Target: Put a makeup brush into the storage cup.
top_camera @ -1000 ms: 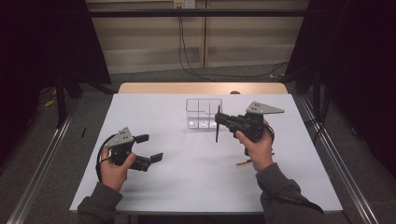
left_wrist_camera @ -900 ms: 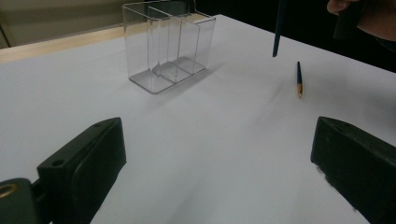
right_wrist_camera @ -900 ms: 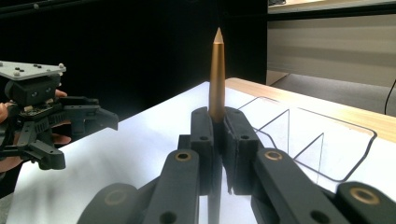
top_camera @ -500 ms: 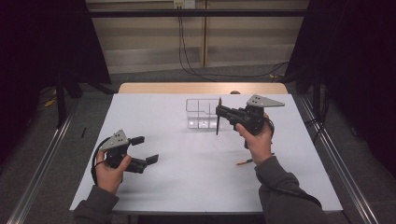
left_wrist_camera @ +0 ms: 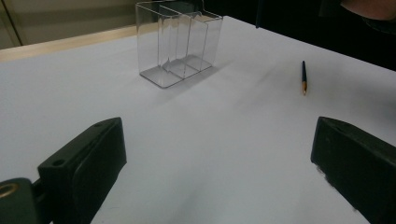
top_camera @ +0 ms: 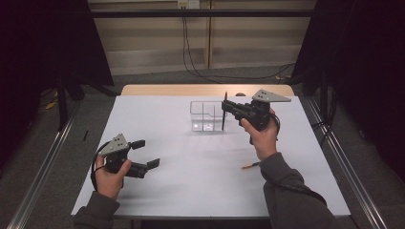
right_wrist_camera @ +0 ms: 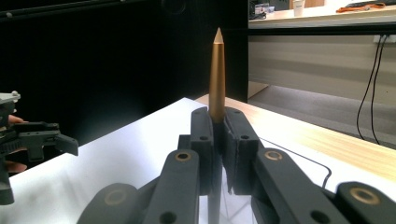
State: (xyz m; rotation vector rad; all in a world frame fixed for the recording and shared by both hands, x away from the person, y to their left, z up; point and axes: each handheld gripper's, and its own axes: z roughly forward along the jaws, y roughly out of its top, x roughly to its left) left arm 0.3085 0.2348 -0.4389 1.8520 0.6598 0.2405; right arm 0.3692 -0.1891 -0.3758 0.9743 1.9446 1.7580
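From the high view: right gripper (top_camera: 224,110) raised over the far middle of the white table (top_camera: 191,191), jaws pinched on a dark pen (top_camera: 223,114) held upright, right beside the near right corner of the clear acrylic organizer (top_camera: 205,116); whether the pen's lower end touches the organizer or the table cannot be told. Second pen (top_camera: 250,165) lying flat on the table near the right forearm, well apart from the organizer. Left gripper (top_camera: 145,153) low over the near left part of the table, jaws spread wide with nothing between them, held in the left hand (top_camera: 111,174). From the left gripper view: two black jaws at the bottom corners, far apart, bare white table between them; clear organizer (left_wrist_camera: 180,44) standing upright on the table ahead, split by inner walls into compartments, empty as far as can be seen; loose pen (left_wrist_camera: 303,78), dark with an orange tip, lying off to the right of it. From the right gripper view: jaws pressed together on the pen (right_wrist_camera: 216,79), its gold pointed end rising straight up above the pads, shaft running down between them; left gripper (right_wrist_camera: 42,135) visible farther off at the left edge, over the table.
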